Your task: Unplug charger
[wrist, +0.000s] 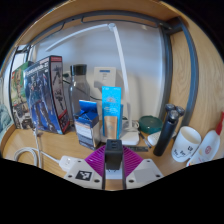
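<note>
The wooden tabletop (30,145) carried glossy cardboard boxes (45,95), a tall blue carton (111,110), white mugs (186,143) and a white power strip (72,163). Between the fingers of the gripper (113,168) stood the charger (114,155), a small, hard, dark plastic block, likely light and smooth. The gripper looked clenched on its flat sides, the sensible place to hold it for a straight pull.

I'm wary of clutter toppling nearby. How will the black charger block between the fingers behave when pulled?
The black charger block looks rigid and compact, so probably stiff and light. The hand-held gripper seems closed on it. The tall blue carton just beyond might tip if bumped.
</note>
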{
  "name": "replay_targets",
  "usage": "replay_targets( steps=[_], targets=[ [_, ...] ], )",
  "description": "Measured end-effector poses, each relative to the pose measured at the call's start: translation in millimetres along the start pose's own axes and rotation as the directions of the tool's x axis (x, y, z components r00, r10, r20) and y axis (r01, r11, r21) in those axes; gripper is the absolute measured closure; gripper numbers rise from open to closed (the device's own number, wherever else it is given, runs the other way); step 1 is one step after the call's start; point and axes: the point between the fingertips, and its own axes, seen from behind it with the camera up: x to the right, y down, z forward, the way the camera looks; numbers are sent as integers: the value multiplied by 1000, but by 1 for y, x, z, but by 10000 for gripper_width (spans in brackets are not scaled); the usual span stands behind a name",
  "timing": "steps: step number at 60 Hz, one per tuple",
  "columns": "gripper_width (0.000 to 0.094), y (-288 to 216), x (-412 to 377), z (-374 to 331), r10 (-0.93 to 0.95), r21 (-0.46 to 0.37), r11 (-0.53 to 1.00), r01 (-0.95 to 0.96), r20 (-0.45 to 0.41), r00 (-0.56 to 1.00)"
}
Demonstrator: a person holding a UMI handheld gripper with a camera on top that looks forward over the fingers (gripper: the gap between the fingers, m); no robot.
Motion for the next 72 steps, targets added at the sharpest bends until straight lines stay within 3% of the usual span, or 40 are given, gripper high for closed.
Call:
replay_targets(
  steps=[2,11,18,26,32,39,47,50,63,72],
  targets=[
    [727,0,-2,2,0,-5,1000,0,14,1000],
    [791,1,-2,3,4,-12,1000,-3,9,1000],
    [840,-14,-1,-2,53,-95,994,-47,57,997],
    [840,-210,55,-73,47,211,976,-45,-2,999],
    [842,-258,92,-109,78,231,970,-68,-36,996],
    [843,-203,126,-119,113,68,992,-107,-86,990],
    [844,-68,139,-105,135,-296,943,-156,-89,987],
    [844,-20,138,-118,164,-394,900,-185,-87,983],
    [840,76,142,-104,95,-585,802,-123,-78,992],
    [820,107,143,-96,95,-632,766,-120,-73,993]
  ],
)
